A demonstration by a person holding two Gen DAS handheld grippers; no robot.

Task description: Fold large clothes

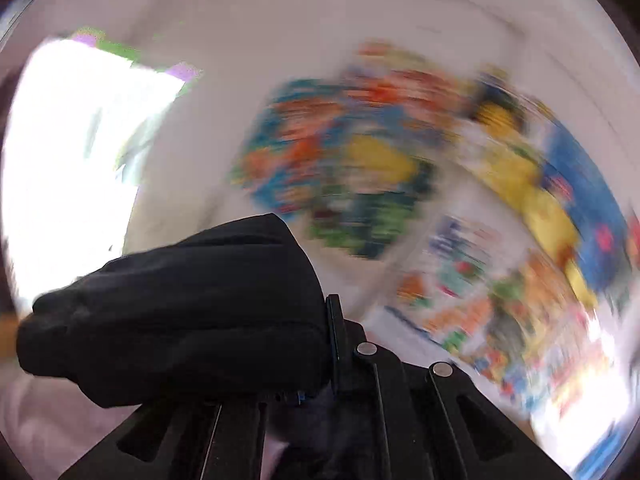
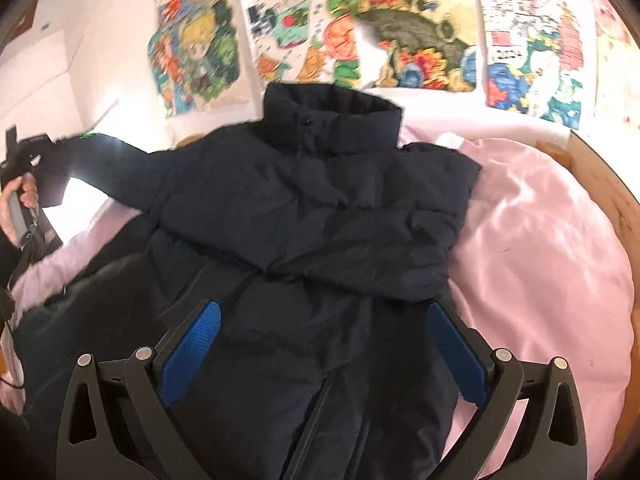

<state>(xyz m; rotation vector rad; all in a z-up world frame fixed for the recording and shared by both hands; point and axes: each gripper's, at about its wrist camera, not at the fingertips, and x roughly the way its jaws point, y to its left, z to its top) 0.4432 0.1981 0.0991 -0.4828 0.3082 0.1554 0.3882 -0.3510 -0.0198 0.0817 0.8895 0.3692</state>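
**Sleeve pinched and lifted, jacket spread on the bed**

Nearest in the right wrist view, the right tongs are seen spread wide, the blue pads standing apart with nothing pressed between them; they hang just above the lower front of the dark puffer jacket. The jacket is laid front-up on a pink bedcover, its zipper running down between the pads and its high collar standing at the far end. One side of the jacket is folded across the chest. At the left edge — beyond the jacket's body — the sleeve is stretched out and raised off the bed towards the left tongs, which are carried by a hand.

In the left wrist view, the left tongs are pressed together on a bunched end of that sleeve, the dark fabric bulging out to the left of the fingers. Everything behind is heavily blurred.

Farthest off, colourful posters are fixed to a white wall — a wooden bed frame is visible at the right.
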